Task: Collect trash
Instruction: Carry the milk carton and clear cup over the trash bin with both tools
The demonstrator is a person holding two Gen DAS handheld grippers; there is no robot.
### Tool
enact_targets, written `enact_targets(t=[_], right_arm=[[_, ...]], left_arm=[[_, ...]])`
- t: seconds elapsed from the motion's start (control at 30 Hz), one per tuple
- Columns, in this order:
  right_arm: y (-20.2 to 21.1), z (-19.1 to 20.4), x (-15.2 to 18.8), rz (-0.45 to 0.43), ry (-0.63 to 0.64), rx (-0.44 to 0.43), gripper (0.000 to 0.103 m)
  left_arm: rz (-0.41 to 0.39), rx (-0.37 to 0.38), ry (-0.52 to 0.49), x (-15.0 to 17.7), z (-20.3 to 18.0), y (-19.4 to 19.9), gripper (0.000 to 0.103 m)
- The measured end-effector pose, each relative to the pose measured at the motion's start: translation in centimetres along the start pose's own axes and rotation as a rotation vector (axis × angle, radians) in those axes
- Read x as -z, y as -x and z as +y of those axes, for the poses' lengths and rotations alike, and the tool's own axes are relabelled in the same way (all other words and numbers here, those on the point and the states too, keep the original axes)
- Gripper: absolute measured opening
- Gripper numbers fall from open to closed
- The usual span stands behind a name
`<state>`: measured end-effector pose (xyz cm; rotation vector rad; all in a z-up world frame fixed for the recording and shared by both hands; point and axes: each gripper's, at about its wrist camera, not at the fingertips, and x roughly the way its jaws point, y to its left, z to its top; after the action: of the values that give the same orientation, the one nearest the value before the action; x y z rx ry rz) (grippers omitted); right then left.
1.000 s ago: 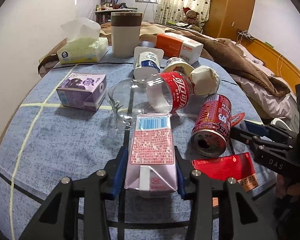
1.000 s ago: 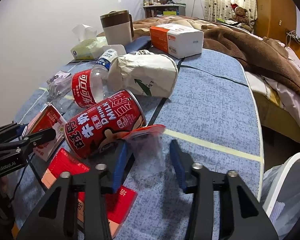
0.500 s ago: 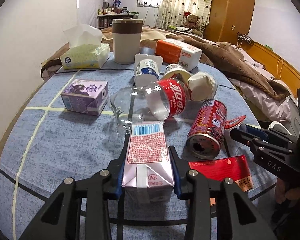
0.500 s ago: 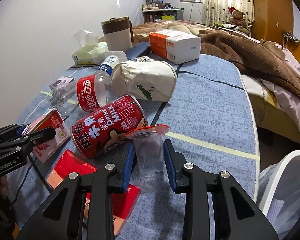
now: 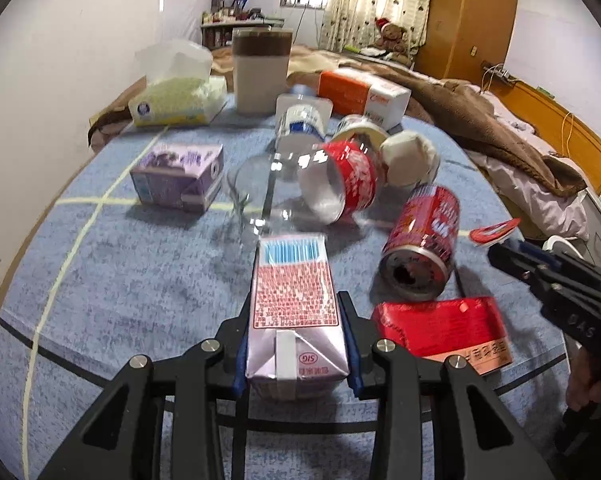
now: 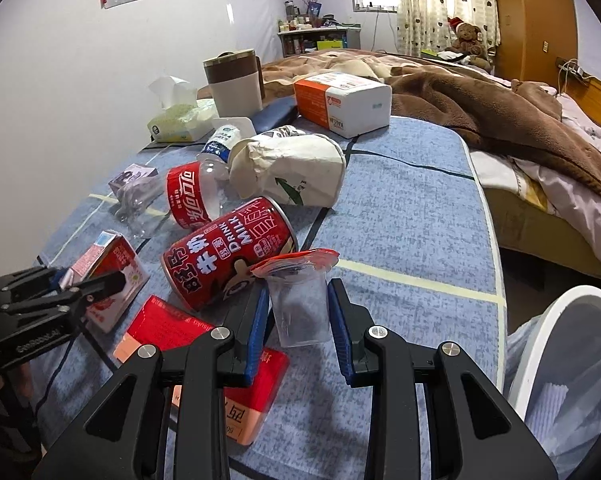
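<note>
Blue pads of the left gripper point(image 5: 296, 344) are pressing both sides of a pale pink drink carton point(image 5: 294, 300), clamped firmly, the carton lying lengthwise between the fingers with its folded end toward the camera, over the blue patterned tablecloth point(image 5: 112, 280).

Over on the right, the right gripper point(image 6: 298, 316) is squeezing a small clear plastic cup point(image 6: 298, 306) with a peeled red foil lid; its jaws have just been closing, and the cup is sitting between the pads, held upright just beside the red milk can point(image 6: 228, 252) lying on its side.

Trash is crowding the cloth: a flattened red packet point(image 5: 444, 330) is lying near the can's open end, a clear cola bottle point(image 5: 320, 188) with a red label is resting on its side beyond the carton, and a crumpled paper cup point(image 6: 292, 170) is leaning against it. A purple carton point(image 5: 178, 176) is sitting well apart, to the left in the left wrist view.

Farther back, a tissue pack point(image 5: 176, 96), a tan canister point(image 5: 260, 72) and an orange-and-white box point(image 6: 340, 98) are standing near the table's far edge. A white-rimmed bin point(image 6: 556, 336) with a liner is showing low at the right of the right wrist view, beside the table.
</note>
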<state>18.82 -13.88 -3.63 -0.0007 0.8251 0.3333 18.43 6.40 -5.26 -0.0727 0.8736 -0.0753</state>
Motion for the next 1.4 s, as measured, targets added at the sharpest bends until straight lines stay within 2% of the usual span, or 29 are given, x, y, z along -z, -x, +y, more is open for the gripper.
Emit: enact_targets(t=[0.2, 0.43, 0.67, 0.97, 1.4], right_arm=[[0.3, -0.1, 0.1, -0.006, -0.004, 0.002, 0.031], [1.1, -0.4, 0.4, -0.025, -0.011, 0.003, 0.031], [2.9, -1.5, 0.6, -0.064, -0.041, 0.01, 0.031], [7.1, -3.8, 1.3, -0.146, -0.091, 0.055, 0.031], [11.8, -8.7, 2.9, -0.206, -0.182, 0.182, 0.031]], left_arm=[[0.031, -0.014, 0.036, 0.6, 0.8, -0.6, 0.039], [-0.016, -0.043, 0.03, 0.8, 0.6, 0.4, 0.038], [-0.077, -0.002, -0.001, 0.1, -1.2, 3.2, 0.038], [-0.156, 0.079, -0.106, -0.9, -6.6, 6.3, 0.038], [-0.194, 0.2, -0.266, -1.1, -15.6, 8.0, 0.038]])
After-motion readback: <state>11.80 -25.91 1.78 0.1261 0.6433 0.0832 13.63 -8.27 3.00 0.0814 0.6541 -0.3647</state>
